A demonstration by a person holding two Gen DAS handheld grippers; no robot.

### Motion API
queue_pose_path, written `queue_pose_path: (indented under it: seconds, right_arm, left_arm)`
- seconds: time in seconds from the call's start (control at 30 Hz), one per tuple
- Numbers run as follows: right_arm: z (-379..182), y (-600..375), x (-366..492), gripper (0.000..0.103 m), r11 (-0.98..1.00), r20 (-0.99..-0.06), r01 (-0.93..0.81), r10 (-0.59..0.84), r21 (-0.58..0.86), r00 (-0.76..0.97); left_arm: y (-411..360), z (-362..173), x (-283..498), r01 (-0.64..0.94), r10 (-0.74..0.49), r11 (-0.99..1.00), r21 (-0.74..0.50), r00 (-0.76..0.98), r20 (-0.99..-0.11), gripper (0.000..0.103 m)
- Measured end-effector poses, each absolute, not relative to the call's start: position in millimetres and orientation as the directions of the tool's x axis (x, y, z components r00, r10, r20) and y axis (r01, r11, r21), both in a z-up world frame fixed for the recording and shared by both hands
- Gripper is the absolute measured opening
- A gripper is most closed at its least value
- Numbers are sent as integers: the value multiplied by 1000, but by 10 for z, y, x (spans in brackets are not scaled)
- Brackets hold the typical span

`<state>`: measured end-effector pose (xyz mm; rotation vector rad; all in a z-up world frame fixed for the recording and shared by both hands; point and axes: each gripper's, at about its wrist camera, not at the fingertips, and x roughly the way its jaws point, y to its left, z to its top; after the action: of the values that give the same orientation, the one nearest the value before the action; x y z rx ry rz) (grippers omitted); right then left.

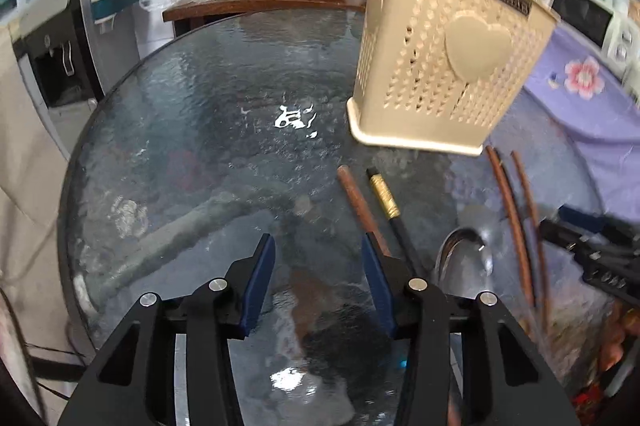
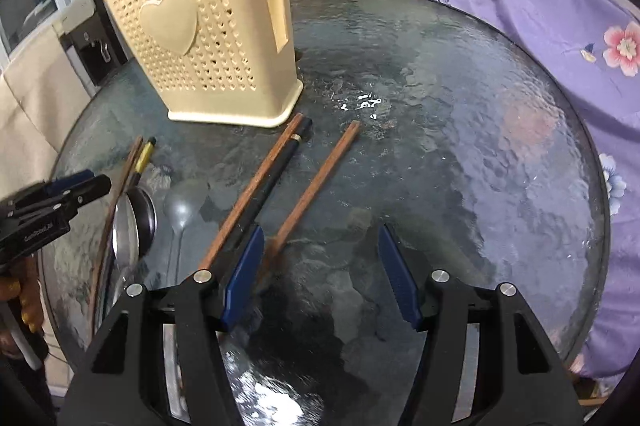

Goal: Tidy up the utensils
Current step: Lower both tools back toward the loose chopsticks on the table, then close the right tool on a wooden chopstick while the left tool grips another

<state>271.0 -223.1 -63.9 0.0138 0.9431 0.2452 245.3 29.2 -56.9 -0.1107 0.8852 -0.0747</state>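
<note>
Chopsticks (image 2: 316,182): thin, stiff, light, likely slippery on the glass bench (image 2: 460,166); lying before the basket (image 2: 208,38); grip mid-shaft.
Left hand-held gripper (image 1: 318,246): released, empty.
Right hand-held gripper (image 2: 322,238): released, empty.

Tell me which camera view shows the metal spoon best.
The right wrist view: the metal spoon shows its bowl clearly, lying beside chopsticks at the table's left. The left wrist view catches only part of the bowl, cut off by the left hand-held gripper.
</note>
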Motion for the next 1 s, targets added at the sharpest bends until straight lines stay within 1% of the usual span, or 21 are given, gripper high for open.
queue_pose_path:
  seconds: [0.13, 0.2, 0.3, 0.43, 0.57, 0.67, 0.77, 0.83, 0.9, 1.0]
  right_arm:
    - [-628, -2187, 2785, 52, 976, -802, -177, 207, 128, 561]
    - [-651, -2132, 2825, 49, 982, -812, -170, 166, 84, 560]
    - [-657, -2100, 2881, 46, 985, -810, -158, 148, 69, 567]
    - [-656, -2040, 2997, 39, 987, -822, -161, 110, 23, 558]
    - [-653, -2010, 3141, 37, 987, -833, -157, 106, 24, 542]
    - [-647, -1986, 3241, 32, 987, -838, -158, 101, 19, 536]
    - [-649, -1973, 3295, 27, 987, -842, -161, 105, 21, 529]
    - [-651, -1960, 3313, 23, 986, -842, -167, 106, 19, 529]
    - [-650, -1952, 3340, 22, 985, -842, -169, 107, 20, 528]
    - [-655, -1942, 3357, 17, 985, -842, -170, 109, 21, 529]
  left_arm:
    - [236, -554, 2515, 21, -104, 993, -118, 635, -766, 44]
    - [202, -571, 2558, 20, -95, 994, -106, 632, -769, 44]
    - [161, -596, 2603, 24, -90, 995, -97, 628, -773, 46]
    - [125, -601, 2657, 22, -50, 999, -47, 627, -778, 45]
    - [116, -601, 2705, 25, -37, 999, -27, 617, -786, 44]
    - [100, -607, 2737, 30, -29, 999, -14, 610, -792, 44]
    - [46, -605, 2796, 33, -20, 999, 0, 606, -795, 39]
    - [-2, -600, 2815, 47, -25, 999, 4, 605, -796, 30]
    - [-36, -596, 2832, 56, -29, 998, 6, 599, -800, 26]
    - [-84, -592, 2852, 68, -32, 998, 12, 597, -802, 20]
